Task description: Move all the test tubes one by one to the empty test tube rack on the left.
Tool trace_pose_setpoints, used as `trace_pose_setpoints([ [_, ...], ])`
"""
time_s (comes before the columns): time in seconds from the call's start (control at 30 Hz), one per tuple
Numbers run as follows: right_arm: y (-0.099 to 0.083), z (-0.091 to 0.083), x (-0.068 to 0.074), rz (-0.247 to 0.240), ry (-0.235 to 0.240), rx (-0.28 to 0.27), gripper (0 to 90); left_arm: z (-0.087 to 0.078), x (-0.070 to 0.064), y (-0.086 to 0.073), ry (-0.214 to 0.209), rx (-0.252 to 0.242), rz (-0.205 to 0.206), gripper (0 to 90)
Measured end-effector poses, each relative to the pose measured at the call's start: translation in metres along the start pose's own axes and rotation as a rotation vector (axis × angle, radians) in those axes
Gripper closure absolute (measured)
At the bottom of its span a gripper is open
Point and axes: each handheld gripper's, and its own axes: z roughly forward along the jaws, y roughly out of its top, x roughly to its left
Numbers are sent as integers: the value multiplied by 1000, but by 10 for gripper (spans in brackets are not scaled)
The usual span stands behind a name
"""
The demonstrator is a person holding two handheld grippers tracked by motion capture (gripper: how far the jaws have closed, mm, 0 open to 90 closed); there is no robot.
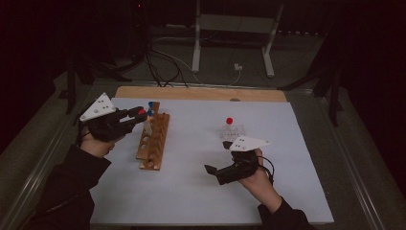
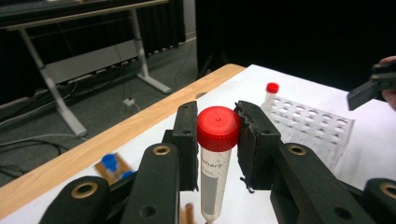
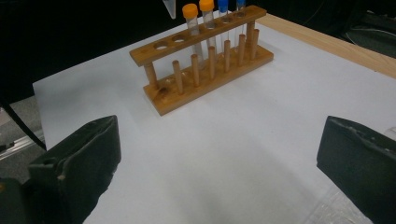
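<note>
Nearest you, your right gripper (image 1: 214,168) sits low over bare white table (image 1: 201,191), jaws wide apart, nothing between them; further out, your left gripper (image 2: 215,140) is clamped on the red-capped tube (image 2: 216,154), held upright right above the wooden rack (image 1: 153,141); behind that, the clear plastic rack (image 2: 313,126) holds another red-capped tube (image 2: 270,93).

I take this for a lab bench set up in a dark test room. On my white-covered table (image 1: 201,191) stand a wooden test-tube rack (image 3: 205,60) holding orange- and blue-capped tubes (image 3: 190,28) and a clear plastic tube rack (image 2: 313,126). A red-capped sample tube (image 2: 215,158) bears a printed label. Behind, I see bare floor, loose cables (image 1: 163,67) and a metal desk frame (image 1: 230,28).
</note>
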Motion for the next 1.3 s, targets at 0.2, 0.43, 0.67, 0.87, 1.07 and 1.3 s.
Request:
trace_pose_setpoints([
  [0.2, 0, 0, 0, 3, 0, 1, 0, -4, 7, -11, 30, -1, -22, 719],
  [0.43, 0, -1, 1, 4, -2, -4, 0, 5, 11, -28, 47, 7, -44, 719],
  [0.67, -1, -2, -1, 13, -9, -14, 0, 16, 18, -50, 63, 29, -88, 719],
  [0.87, -2, -2, -1, 13, -10, -11, 0, 23, 14, -63, 60, 43, -95, 718],
  [1.07, -2, -3, -2, 19, -8, -21, 0, 30, 11, -75, 59, 81, -96, 718],
  [1.3, -2, -3, -2, 19, -3, -20, 0, 36, 8, -80, 69, 115, -82, 718],
])
